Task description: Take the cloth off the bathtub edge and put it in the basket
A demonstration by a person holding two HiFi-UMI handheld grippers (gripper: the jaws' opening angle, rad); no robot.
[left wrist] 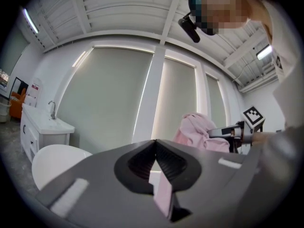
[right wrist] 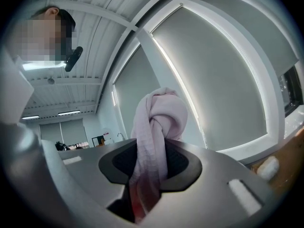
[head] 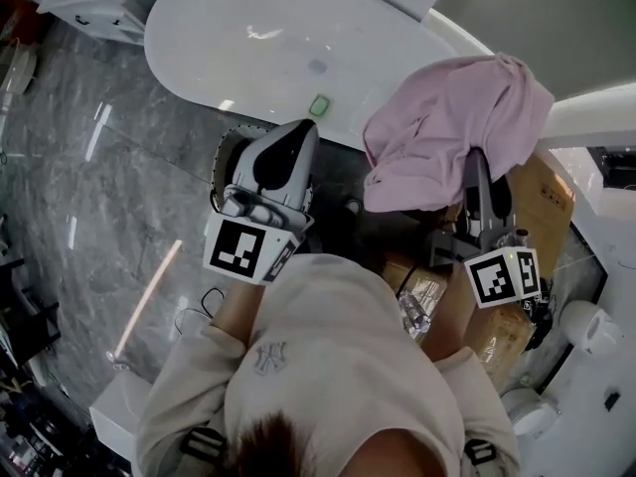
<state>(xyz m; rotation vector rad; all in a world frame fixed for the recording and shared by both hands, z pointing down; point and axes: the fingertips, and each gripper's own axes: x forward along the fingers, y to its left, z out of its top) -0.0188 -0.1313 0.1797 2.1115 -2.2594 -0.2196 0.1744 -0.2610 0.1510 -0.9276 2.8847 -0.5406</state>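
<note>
A pink cloth (head: 452,127) hangs bunched in the air, off the white bathtub (head: 248,38), and covers the tips of my right gripper (head: 478,172). In the right gripper view the cloth (right wrist: 159,118) runs twisted between the jaws of the right gripper (right wrist: 151,148), which is shut on it. My left gripper (head: 296,139) is held left of the cloth, over the tub's near edge. In the left gripper view its jaws (left wrist: 155,146) meet with nothing between them, and the cloth (left wrist: 195,129) shows to the right. A dark mesh rim (head: 221,162), perhaps the basket, peeks out under the left gripper.
Grey marble floor (head: 109,167) lies to the left. Cardboard boxes (head: 542,202) stand under the right gripper, with white fixtures (head: 586,326) at the far right. A white vanity with a tap (left wrist: 45,122) stands beside the tub. The person's body fills the lower middle.
</note>
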